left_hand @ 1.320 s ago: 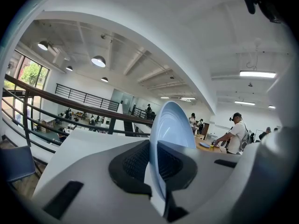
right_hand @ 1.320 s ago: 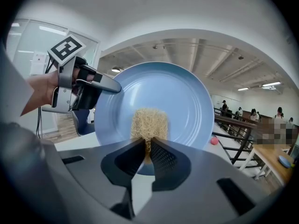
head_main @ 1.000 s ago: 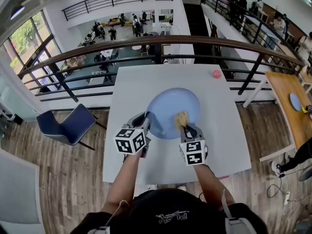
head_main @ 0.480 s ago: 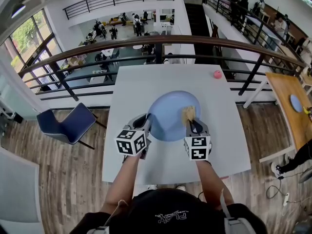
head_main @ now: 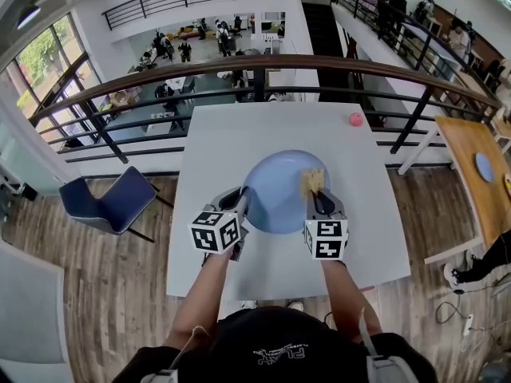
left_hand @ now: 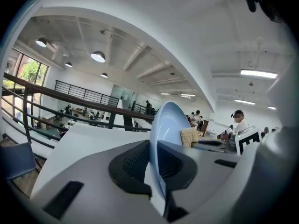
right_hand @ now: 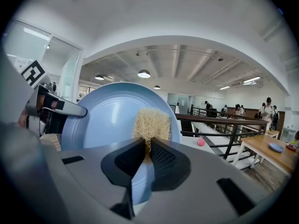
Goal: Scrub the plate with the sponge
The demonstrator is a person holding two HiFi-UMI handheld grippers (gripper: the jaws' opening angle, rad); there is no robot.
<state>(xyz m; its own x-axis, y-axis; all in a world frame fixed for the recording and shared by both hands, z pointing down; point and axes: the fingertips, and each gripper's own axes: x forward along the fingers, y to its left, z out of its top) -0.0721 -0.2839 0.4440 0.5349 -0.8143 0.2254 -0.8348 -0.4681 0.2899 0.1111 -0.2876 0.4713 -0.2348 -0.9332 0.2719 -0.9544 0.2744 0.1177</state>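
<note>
A pale blue plate (head_main: 275, 188) lies on the white table (head_main: 271, 130). My left gripper (head_main: 238, 206) is shut on the plate's left rim; in the left gripper view the plate (left_hand: 164, 125) runs edge-on between the pads. My right gripper (head_main: 317, 196) is shut on a straw-coloured sponge (head_main: 311, 179), which rests on the right part of the plate. The right gripper view shows the sponge (right_hand: 150, 124) sticking out past the jaws against the plate (right_hand: 105, 113), with the left gripper (right_hand: 58, 107) at the plate's left edge.
A small pink ball (head_main: 355, 120) sits near the table's far right edge. A dark railing (head_main: 263, 69) runs just behind the table. A blue chair (head_main: 116, 204) stands to the left and a wooden table (head_main: 479, 174) to the right.
My right gripper has slid the sponge from the plate's middle toward its right side. The left gripper has stayed on the rim.
</note>
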